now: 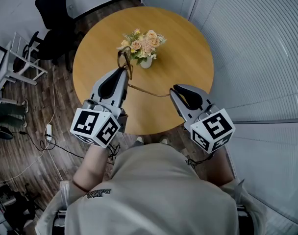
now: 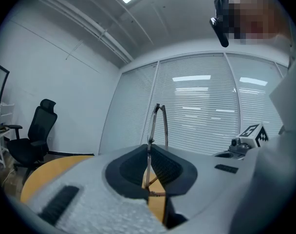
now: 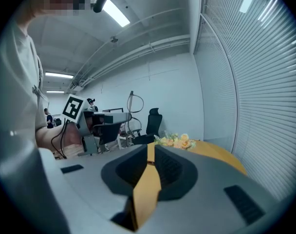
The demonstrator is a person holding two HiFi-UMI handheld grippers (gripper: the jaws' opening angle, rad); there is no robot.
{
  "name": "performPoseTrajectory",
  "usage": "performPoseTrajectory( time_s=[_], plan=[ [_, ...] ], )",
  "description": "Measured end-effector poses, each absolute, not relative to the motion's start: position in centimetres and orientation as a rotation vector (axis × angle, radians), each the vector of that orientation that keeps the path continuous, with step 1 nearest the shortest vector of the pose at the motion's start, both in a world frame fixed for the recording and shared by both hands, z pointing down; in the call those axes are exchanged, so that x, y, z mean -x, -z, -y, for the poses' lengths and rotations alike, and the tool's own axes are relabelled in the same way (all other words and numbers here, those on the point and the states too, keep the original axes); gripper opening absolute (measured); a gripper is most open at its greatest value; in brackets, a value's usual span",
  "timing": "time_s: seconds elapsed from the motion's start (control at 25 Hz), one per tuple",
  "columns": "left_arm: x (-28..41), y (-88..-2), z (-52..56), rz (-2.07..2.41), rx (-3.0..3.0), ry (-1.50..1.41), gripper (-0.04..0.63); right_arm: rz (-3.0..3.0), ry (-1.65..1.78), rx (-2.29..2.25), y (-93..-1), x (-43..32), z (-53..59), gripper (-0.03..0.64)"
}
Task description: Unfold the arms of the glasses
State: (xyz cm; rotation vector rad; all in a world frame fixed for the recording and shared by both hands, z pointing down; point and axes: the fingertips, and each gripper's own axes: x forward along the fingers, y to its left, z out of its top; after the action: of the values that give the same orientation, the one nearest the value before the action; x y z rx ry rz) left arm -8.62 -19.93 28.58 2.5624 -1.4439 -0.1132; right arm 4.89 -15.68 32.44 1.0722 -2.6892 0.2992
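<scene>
Left gripper point(image 1: 125, 72) is pinching the thin brown wire-framed glasses point(image 1: 123, 58) in its jaws mid-frame, above the round wooden surface point(image 1: 188, 58); right gripper point(image 1: 172, 90) is clamping one arm point(image 1: 148, 91) at its tip

Right gripper point(image 3: 149, 162) closed on the thin arm tip of the glasses point(image 3: 131, 99), frame held up by left gripper point(image 3: 120, 117), flowers point(image 3: 176, 140) set on wooden table point(image 3: 221, 156), black chair point(image 3: 154, 121) behind

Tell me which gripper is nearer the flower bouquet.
Left. The left gripper, shut on the glasses, has its tips right beside the flower bouquet in the head view; the right gripper sits back near the table edge.
</scene>
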Motion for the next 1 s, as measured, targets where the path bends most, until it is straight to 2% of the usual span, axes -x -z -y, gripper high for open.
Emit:
performPoseTrajectory(
  time_s=[0.2,0.52,0.76,1.0],
  plan=[
    [8.7,-29.0,19.8,1.477,-2.579,0.076,0.037,2.694,-0.175,-1.016,-32.6,-4.4,15.3,0.061],
    [7.0,-29.0,18.9,1.449,-2.678,-0.030,0.037,2.752,0.089,-0.885,-27.3,-3.1,15.8,0.067],
    [4.4,-28.3,17.4,1.360,-2.750,-0.062,0.037,2.676,0.152,-0.576,-30.0,0.7,15.1,0.067],
    [2.6,-28.1,16.4,1.296,-2.823,-0.113,0.037,2.589,0.128,-0.366,-33.3,1.3,15.0,0.067]
  ],
)
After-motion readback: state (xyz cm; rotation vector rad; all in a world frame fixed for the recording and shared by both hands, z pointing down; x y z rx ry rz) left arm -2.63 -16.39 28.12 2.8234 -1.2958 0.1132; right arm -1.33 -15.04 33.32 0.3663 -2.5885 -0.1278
